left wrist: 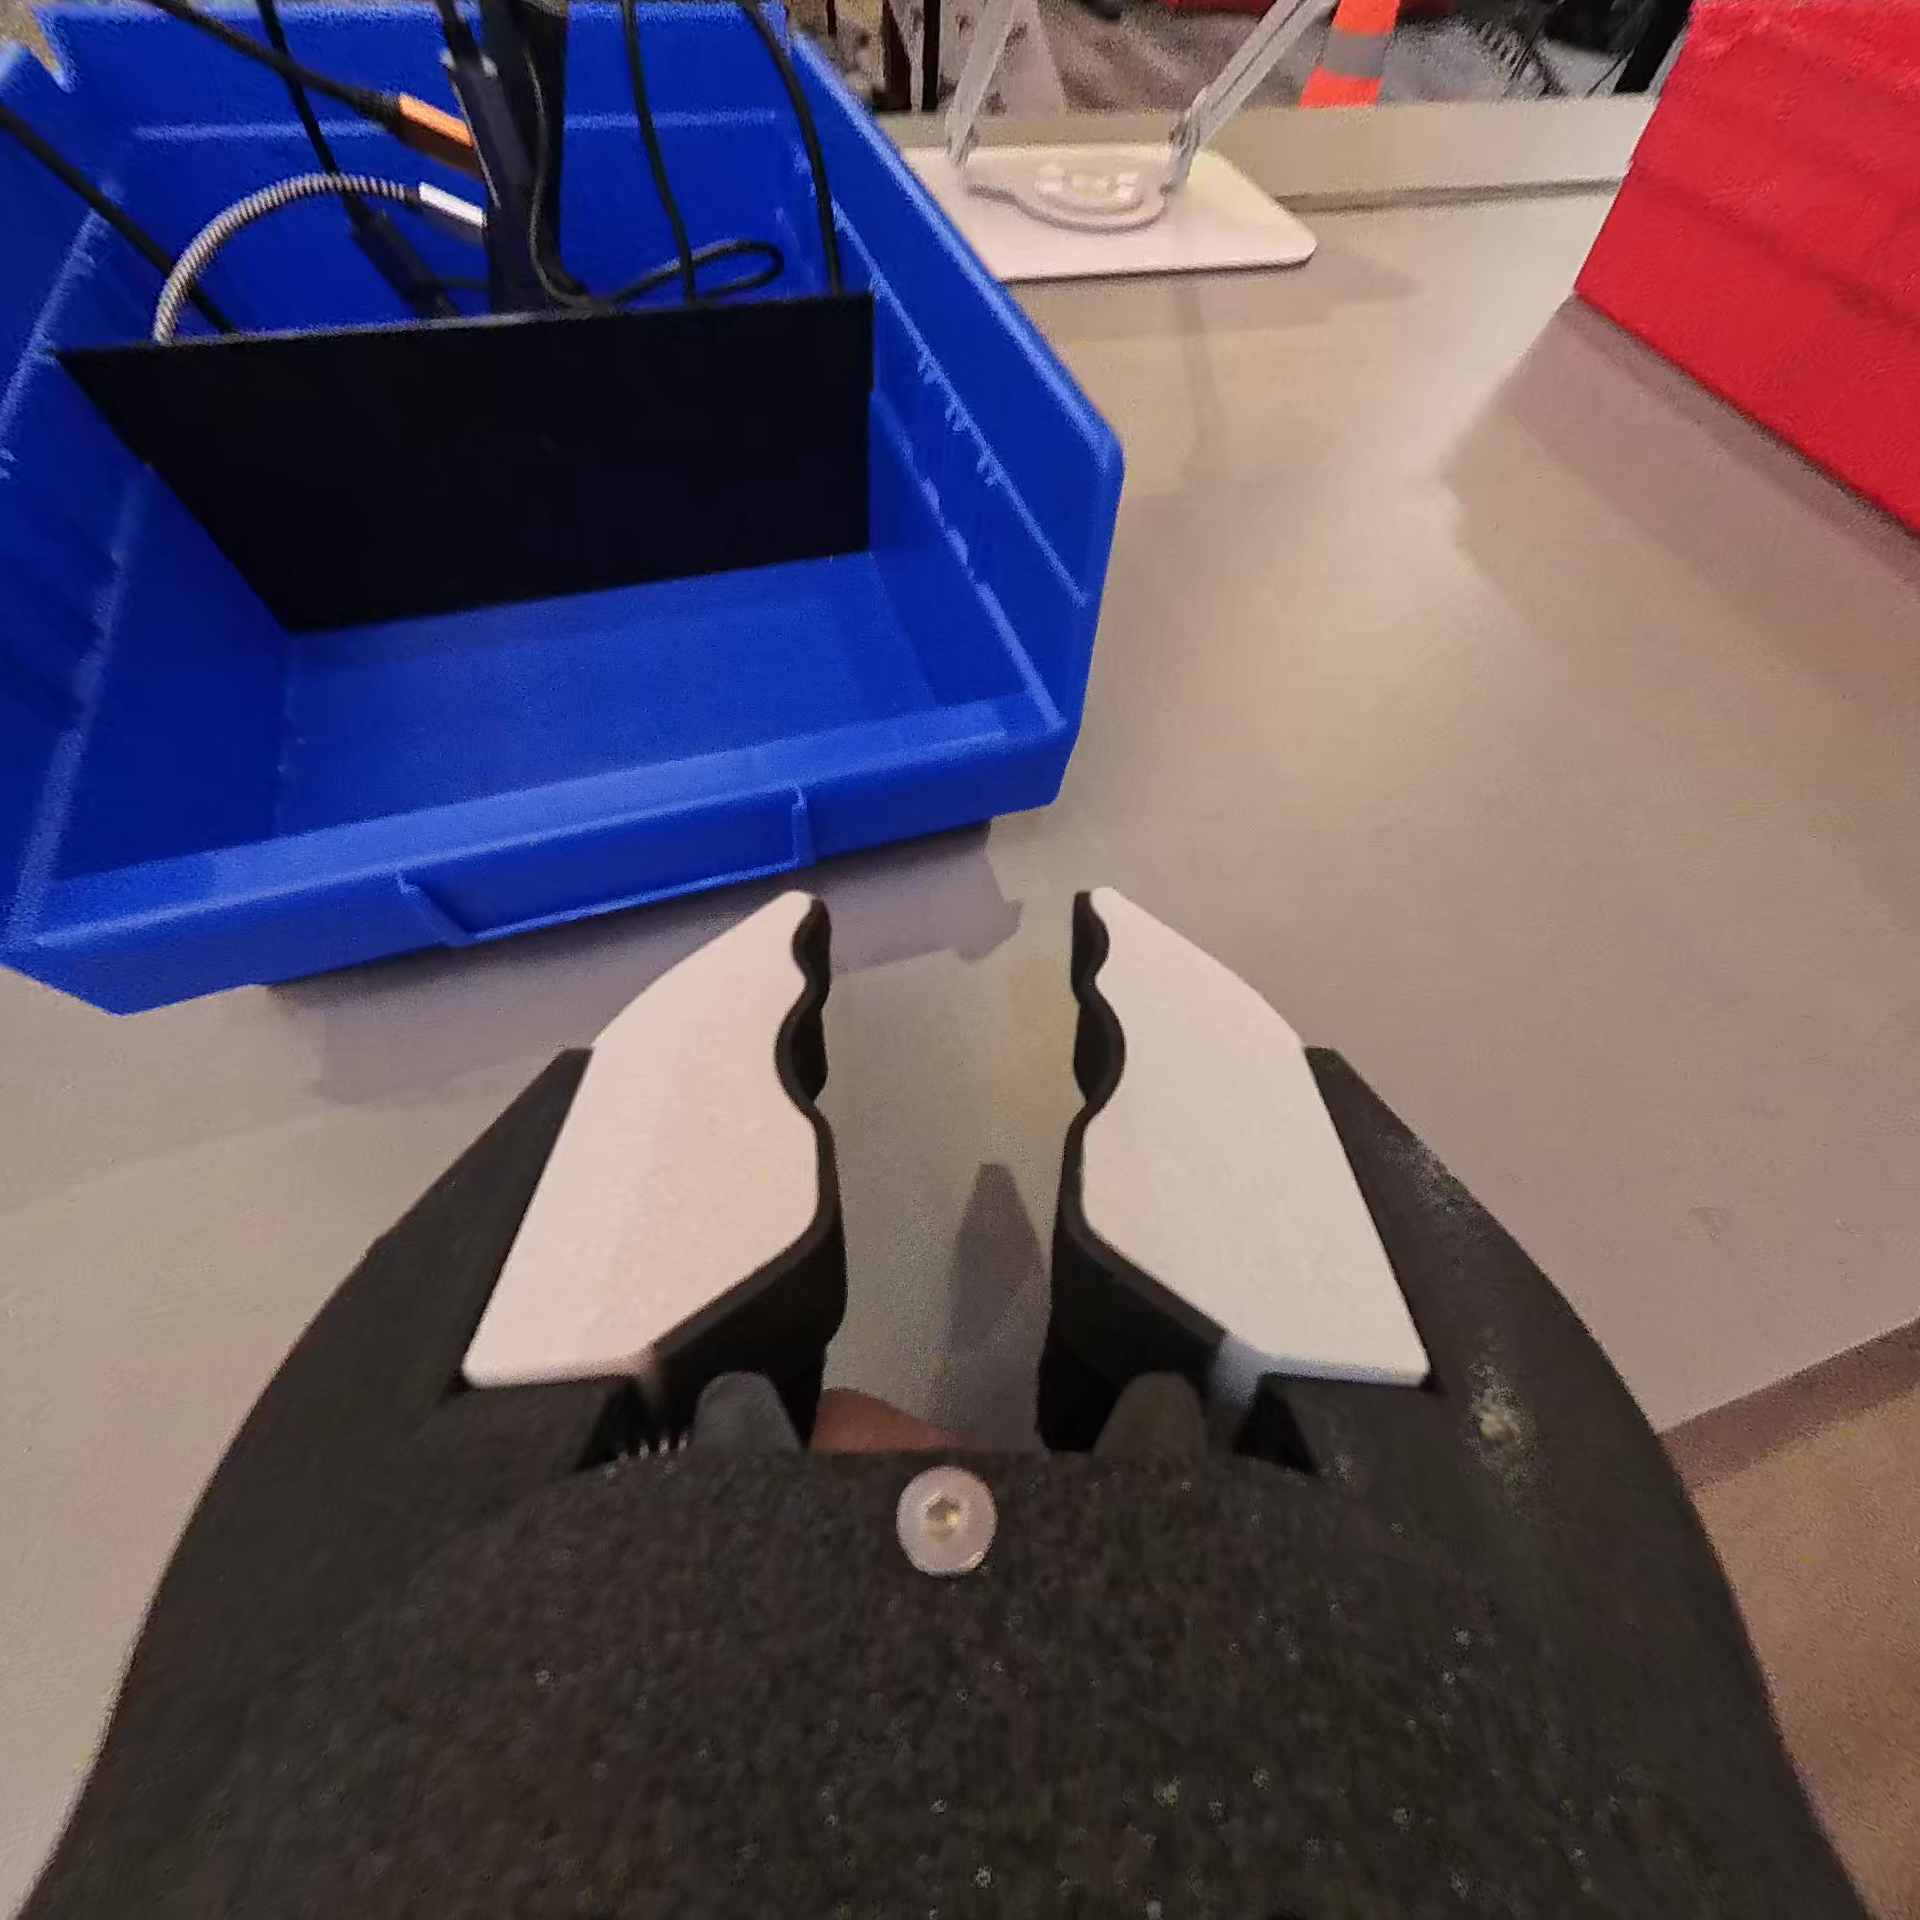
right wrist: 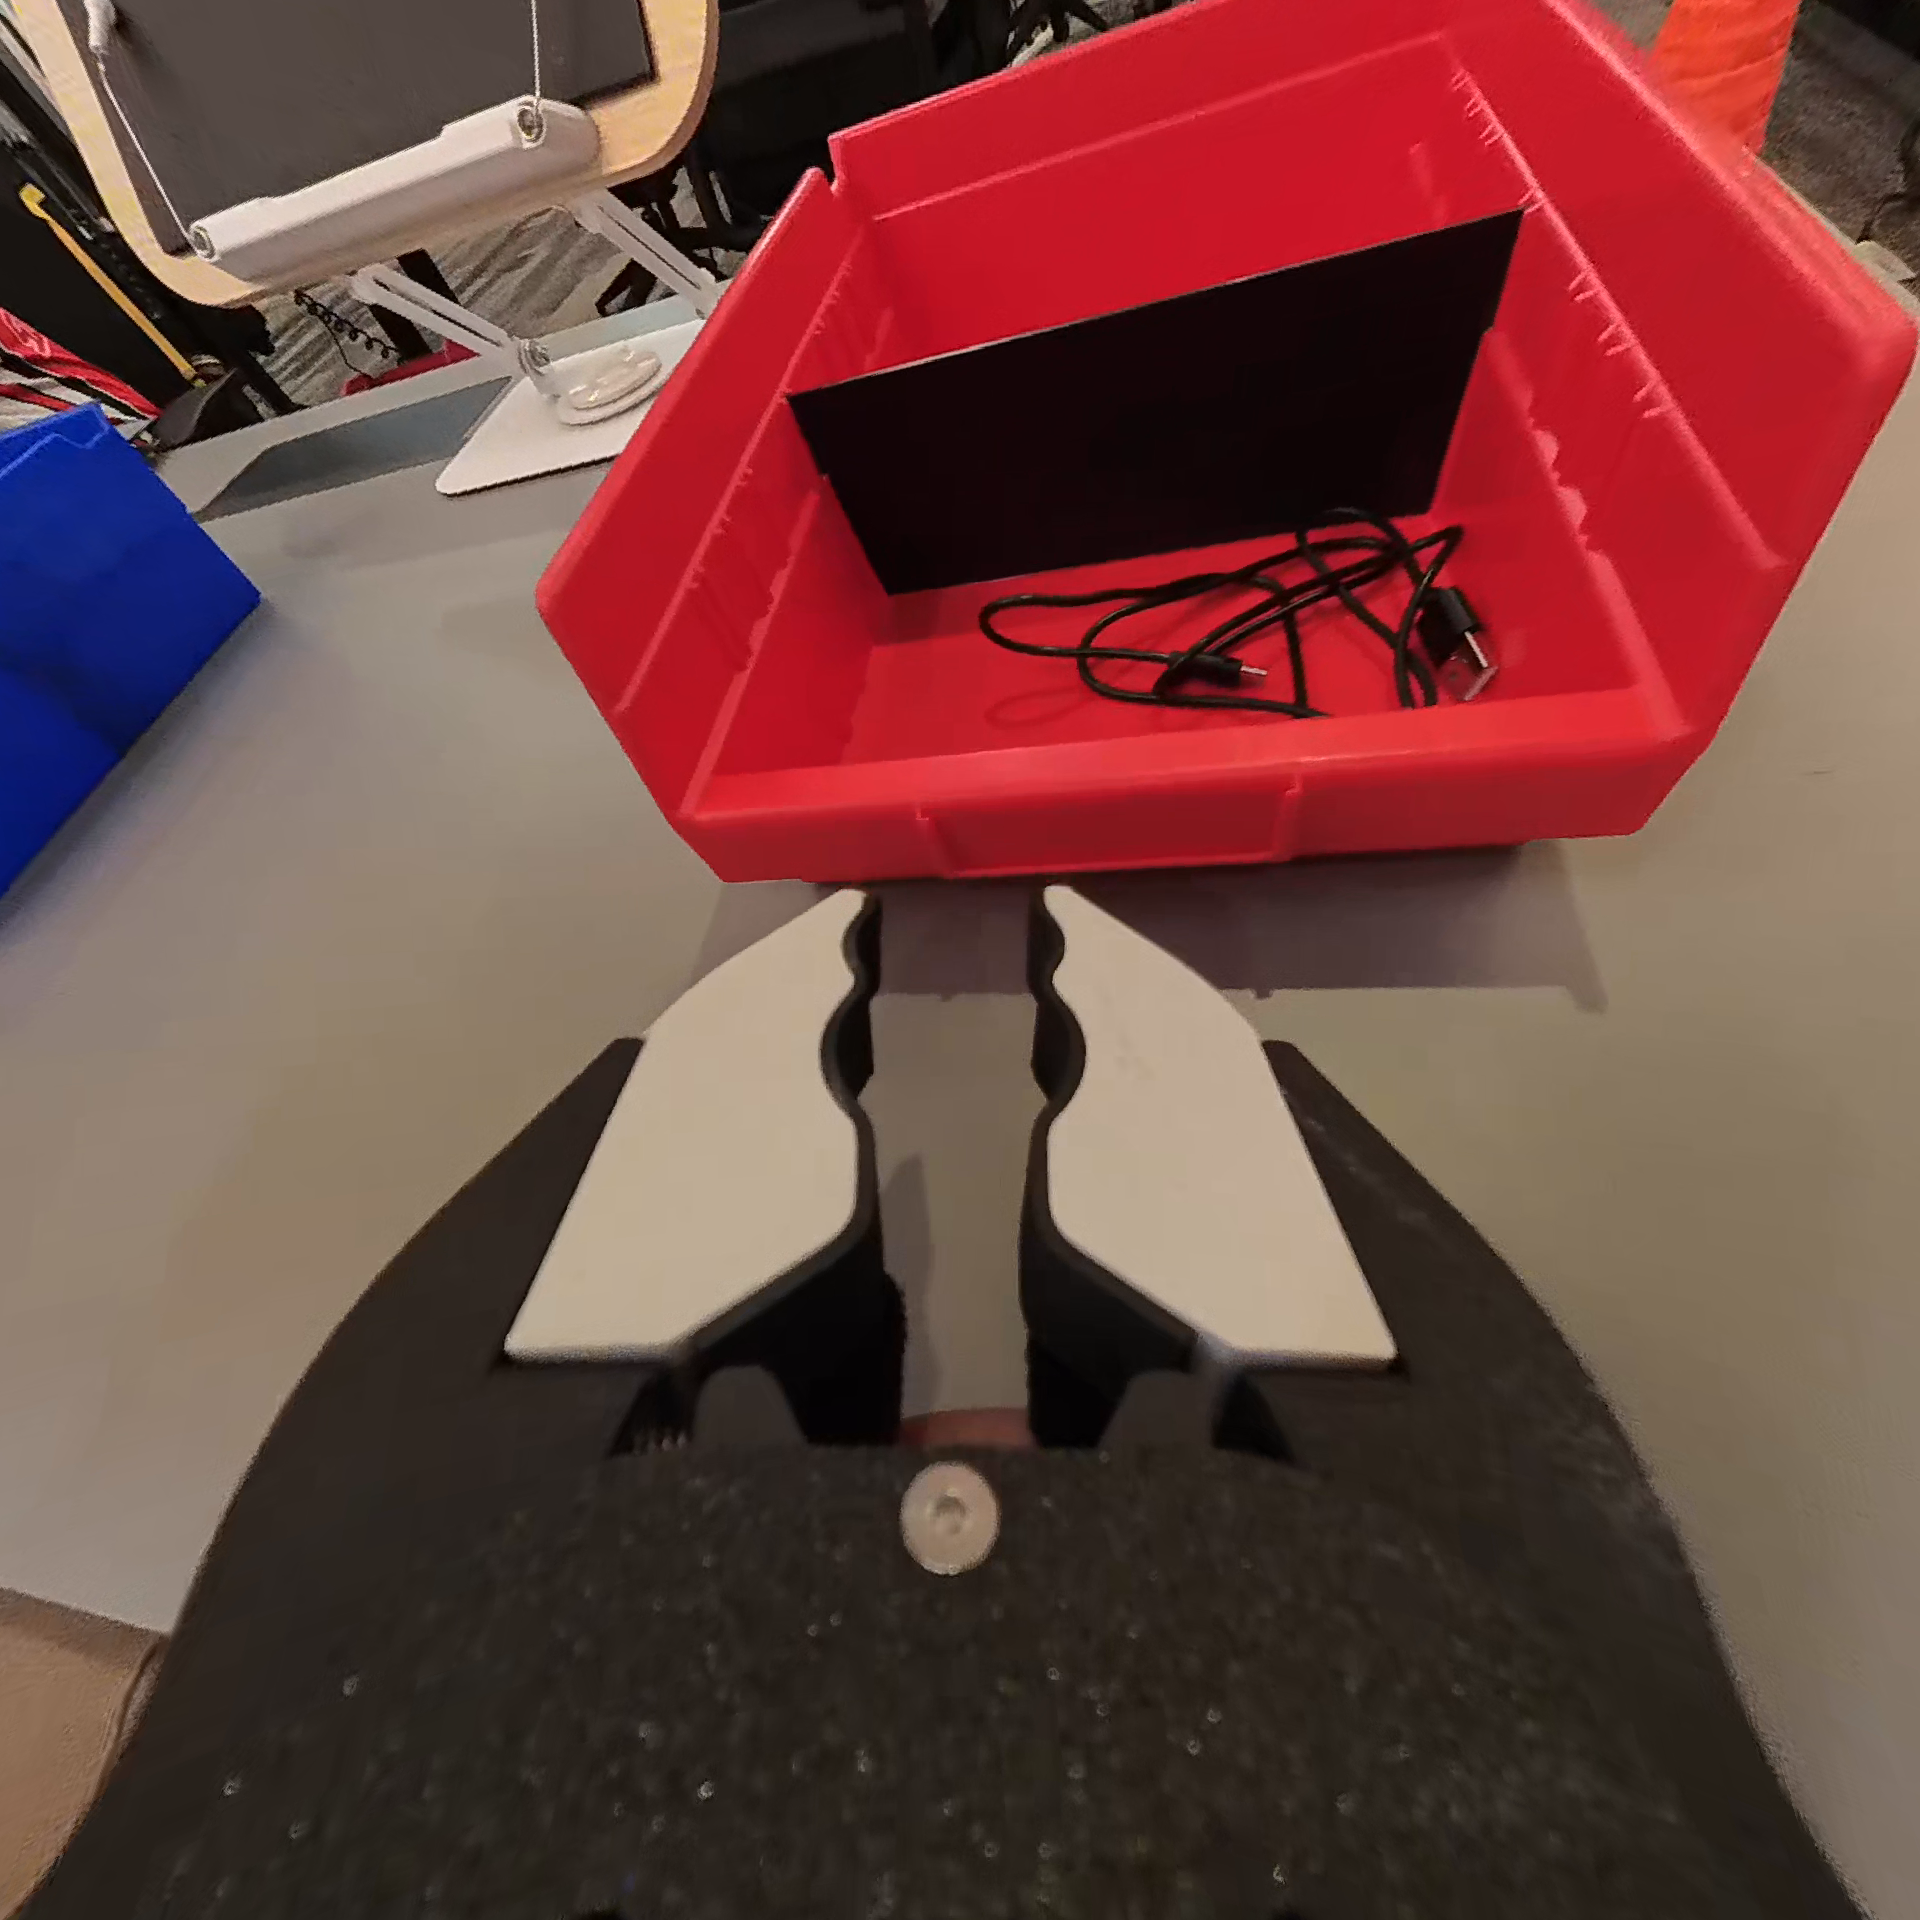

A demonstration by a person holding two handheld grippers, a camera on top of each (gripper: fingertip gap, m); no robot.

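Note:
My left gripper (left wrist: 951, 920) is open and empty, just off the front right corner of a blue bin (left wrist: 935, 436). A black divider (left wrist: 499, 457) splits the bin; the near half is bare, and several cables (left wrist: 582, 187) lie tangled behind the divider. My right gripper (right wrist: 954, 914) is open and empty, close to the front lip of a red bin (right wrist: 1091, 821). That bin has a black divider (right wrist: 1143, 405), and a coiled black USB cable (right wrist: 1247, 634) lies in its near half.
The bins stand on a grey table (left wrist: 1455, 831). The red bin's side (left wrist: 1787, 239) shows at the right of the left wrist view; the blue bin's corner (right wrist: 94, 613) shows at the left of the right wrist view. A white stand base (left wrist: 1143, 218) sits behind. Left tips to right tips: about 50 centimeters.

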